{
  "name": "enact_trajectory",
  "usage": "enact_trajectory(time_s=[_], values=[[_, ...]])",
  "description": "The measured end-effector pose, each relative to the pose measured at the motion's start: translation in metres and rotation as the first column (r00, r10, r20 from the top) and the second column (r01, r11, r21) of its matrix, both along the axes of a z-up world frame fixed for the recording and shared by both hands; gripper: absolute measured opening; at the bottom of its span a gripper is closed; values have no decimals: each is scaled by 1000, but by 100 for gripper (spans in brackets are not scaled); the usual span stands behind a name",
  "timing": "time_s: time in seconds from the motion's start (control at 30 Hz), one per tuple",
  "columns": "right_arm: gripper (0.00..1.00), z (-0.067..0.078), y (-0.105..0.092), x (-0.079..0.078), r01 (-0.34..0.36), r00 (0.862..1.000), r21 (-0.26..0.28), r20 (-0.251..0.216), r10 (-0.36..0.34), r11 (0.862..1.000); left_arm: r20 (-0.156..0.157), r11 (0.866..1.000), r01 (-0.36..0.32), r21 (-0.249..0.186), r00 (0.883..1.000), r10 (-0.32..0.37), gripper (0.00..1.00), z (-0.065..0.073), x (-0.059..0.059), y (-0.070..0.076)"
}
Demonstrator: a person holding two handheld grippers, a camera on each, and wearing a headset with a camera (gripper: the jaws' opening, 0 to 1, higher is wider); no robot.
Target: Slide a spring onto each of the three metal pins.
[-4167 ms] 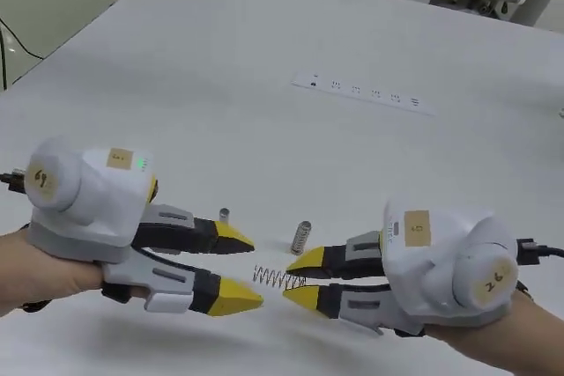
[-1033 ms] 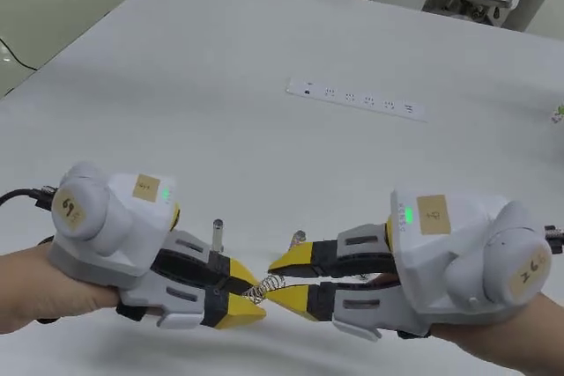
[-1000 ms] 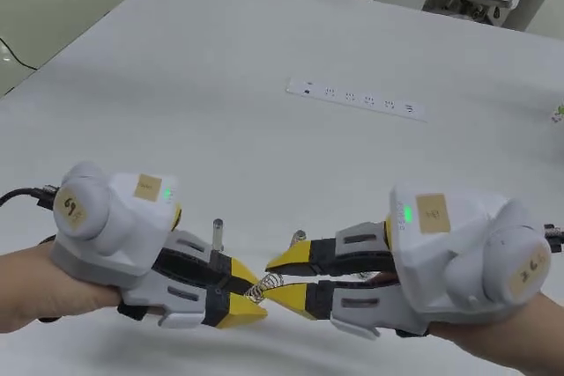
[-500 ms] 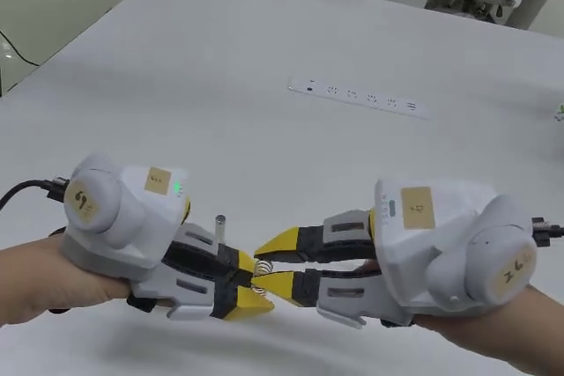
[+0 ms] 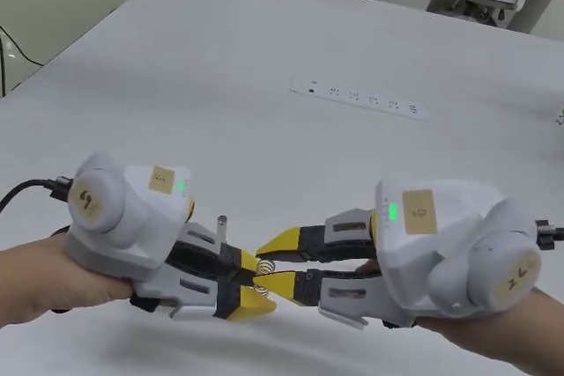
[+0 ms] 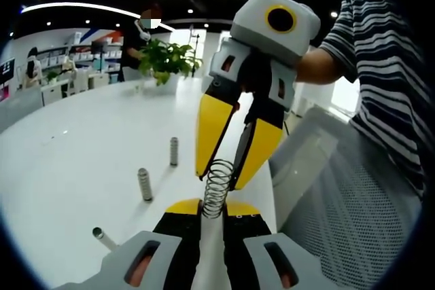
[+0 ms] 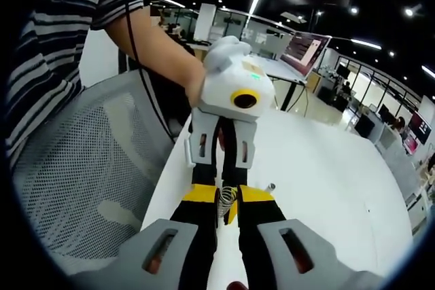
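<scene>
Head cam down, other 2 opposed, sharing spring (image 6: 217, 185)

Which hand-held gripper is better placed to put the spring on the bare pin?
Left, probably. The left hand-held gripper is shut on the spring, while the right hand-held gripper has its jaws apart around the other end. In the head view the bare pin stands just beside the left one.

Round sticker (image 5: 91, 202) on the left gripper (image 5: 254, 281) seems to read 69; rear sticker (image 5: 520, 270) on the right gripper (image 5: 275, 263) perhaps 26; tan labels (image 5: 160, 180) illegible
</scene>
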State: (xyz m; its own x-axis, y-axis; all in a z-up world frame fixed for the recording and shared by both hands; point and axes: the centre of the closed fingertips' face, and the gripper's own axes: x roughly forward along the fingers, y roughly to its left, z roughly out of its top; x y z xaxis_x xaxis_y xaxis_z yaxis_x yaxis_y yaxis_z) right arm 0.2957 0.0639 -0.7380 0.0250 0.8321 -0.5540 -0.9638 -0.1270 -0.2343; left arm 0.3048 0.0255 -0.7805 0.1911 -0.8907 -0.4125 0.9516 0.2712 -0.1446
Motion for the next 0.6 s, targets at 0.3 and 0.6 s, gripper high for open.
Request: enact_trajectory(time_s=[0.3,0.6], values=[[7,1,1,-1,-8,1000,-3,7,8,1000,-6,1000,-18,-19,1000,18,7,4,2,1],[7,2,0,1,-1,1000,-9,11,1,1000,-27,999,-43,-19,999,43,10,3,3,7]])
